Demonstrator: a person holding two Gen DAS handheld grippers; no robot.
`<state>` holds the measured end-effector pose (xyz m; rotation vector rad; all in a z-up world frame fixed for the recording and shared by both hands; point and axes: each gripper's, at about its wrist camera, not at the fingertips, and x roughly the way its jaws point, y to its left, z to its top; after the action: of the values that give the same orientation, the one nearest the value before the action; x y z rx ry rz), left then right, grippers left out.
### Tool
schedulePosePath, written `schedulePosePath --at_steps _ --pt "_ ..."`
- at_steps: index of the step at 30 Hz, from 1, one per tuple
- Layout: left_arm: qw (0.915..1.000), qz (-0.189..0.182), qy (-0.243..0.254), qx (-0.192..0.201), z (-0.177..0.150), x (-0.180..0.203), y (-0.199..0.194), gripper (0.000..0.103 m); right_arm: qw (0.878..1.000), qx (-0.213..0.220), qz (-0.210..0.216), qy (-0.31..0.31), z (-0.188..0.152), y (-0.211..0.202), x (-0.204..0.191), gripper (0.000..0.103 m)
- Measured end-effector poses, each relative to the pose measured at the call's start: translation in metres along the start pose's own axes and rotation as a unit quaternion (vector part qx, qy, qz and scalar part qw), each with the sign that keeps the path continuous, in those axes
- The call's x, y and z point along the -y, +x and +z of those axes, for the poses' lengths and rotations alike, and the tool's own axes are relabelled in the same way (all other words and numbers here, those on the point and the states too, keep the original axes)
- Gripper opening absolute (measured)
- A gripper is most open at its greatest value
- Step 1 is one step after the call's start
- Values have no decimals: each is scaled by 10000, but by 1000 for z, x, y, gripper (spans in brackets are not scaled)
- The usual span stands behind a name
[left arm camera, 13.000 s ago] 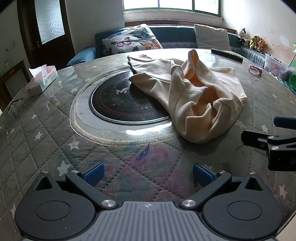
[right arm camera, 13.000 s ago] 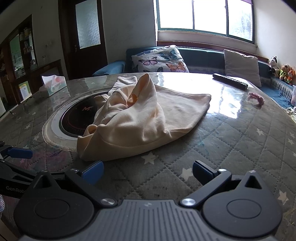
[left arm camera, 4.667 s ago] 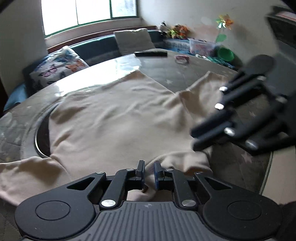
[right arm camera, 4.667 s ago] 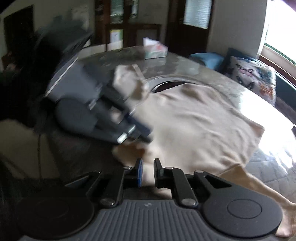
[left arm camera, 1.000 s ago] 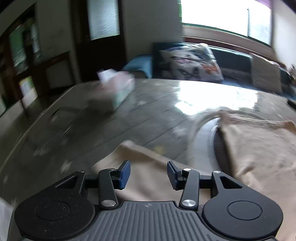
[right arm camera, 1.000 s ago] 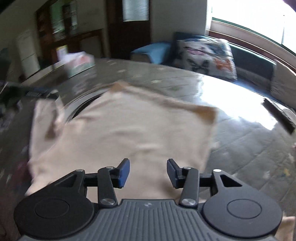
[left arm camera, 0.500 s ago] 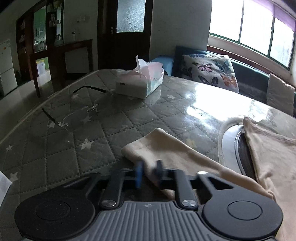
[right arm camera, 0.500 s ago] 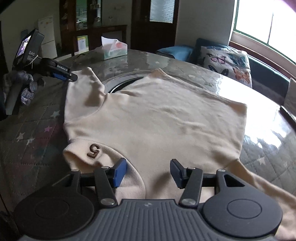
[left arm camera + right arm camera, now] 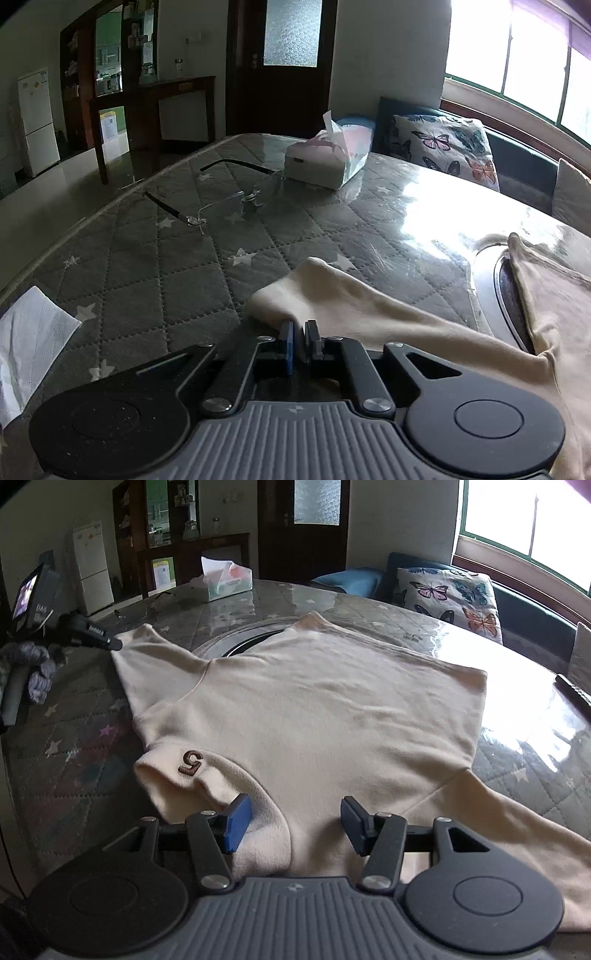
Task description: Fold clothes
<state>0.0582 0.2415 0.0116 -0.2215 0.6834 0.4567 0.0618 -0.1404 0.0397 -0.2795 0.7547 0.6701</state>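
A cream sweatshirt point(image 9: 325, 709) is lying spread flat across the quilted table point(image 9: 177, 280), partly covering the round cooktop point(image 9: 251, 642) set into the table's middle. In the right wrist view the shirt is filling the centre, its collar with a brown "5" patch point(image 9: 191, 763) sitting at about 8 o'clock, just ahead of the right gripper point(image 9: 291, 821). That gripper's fingers are standing wide apart, hovering over the collar edge and gripping nothing; the left blue pad point(image 9: 238, 821) is lying just over the cloth.

The left gripper point(image 9: 300, 341) is pinching the cuff end of one sleeve point(image 9: 332, 291), its fingers nearly together with the fabric between them. The sleeve is running off toward 3 o'clock, joining the body of the shirt by the cooktop rim. In the right wrist view the same gripper point(image 9: 110, 642) is showing at 10 o'clock, at the tip of the outstretched sleeve, with the person's gloved hand point(image 9: 35, 664) holding its handle.

A tissue box point(image 9: 328, 162) is sitting at 12 o'clock in the left view, a pair of glasses point(image 9: 229, 199) just beside it toward 11, and a white paper napkin point(image 9: 29, 339) at 8 o'clock near the table edge. A butterfly cushion point(image 9: 454, 598) is resting on the sofa beyond the table.
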Motion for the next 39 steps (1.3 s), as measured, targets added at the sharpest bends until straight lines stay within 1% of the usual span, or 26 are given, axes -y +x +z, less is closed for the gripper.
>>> schedulePosePath --at_steps 2,5,6,8,9,11,14,16,18,20,24,25,26,27,31,33,35,39 --pt "9999 55 70 50 0 1 -3 9 10000 56 8 1 -1 -5 -1 55" --pt "10000 50 81 14 0 3 -11 13 9999 2 -87 -107 -9 -7 -4 55" --pt "9999 -30 126 39 1 6 -17 15 9999 -11 -75 -142 -13 -8 -5 55" --pt "9993 -172 297 113 1 15 -29 25 9999 53 -51 -111 -15 -14 -5 55" --pt "9986 -295 417 143 0 23 -36 31 9999 110 -35 -55 -16 -19 -3 55" --pt "9952 -645 717 174 -3 42 -47 33 9996 223 -35 152 -17 -29 5 55" --pt "9861 -1197 1142 170 -10 76 -59 33 9971 415 -253 578 -21 -43 28 55" --pt "9792 -1559 1299 78 -17 99 -63 33 9933 483 -497 926 -26 -48 48 54" --pt "9704 -1886 1512 -36 -24 124 -66 33 9880 513 -705 1273 -33 -51 69 54" --pt "9623 -2096 1733 -97 -32 145 -67 33 9825 515 -898 1548 -40 -53 88 53" --pt "9419 -2561 2164 -203 -50 185 -75 34 9711 487 -1368 1894 -61 -56 120 53" --pt "9375 -2628 2272 -219 -55 193 -76 37 9687 482 -1434 1966 -65 -57 126 53" --pt "9330 -2688 2381 -229 -61 199 -78 38 9655 479 -1522 2056 -71 -59 133 53" --pt "9279 -2746 2510 -240 -68 207 -80 38 9623 477 -1606 2141 -75 -61 139 53" --pt "9137 -2841 2889 -321 -87 224 -84 38 9519 476 -1889 2363 -91 -67 159 52" --pt "9097 -2836 3017 -314 -93 229 -87 38 9475 489 -2029 2423 -96 -70 168 52" --pt "9080 -2827 3079 -297 -93 231 -88 39 9407 516 -2203 2529 -101 -76 179 52" --pt "9068 -2852 3096 -218 -89 236 -93 40 9215 618 -2426 2969 -111 -83 200 52"
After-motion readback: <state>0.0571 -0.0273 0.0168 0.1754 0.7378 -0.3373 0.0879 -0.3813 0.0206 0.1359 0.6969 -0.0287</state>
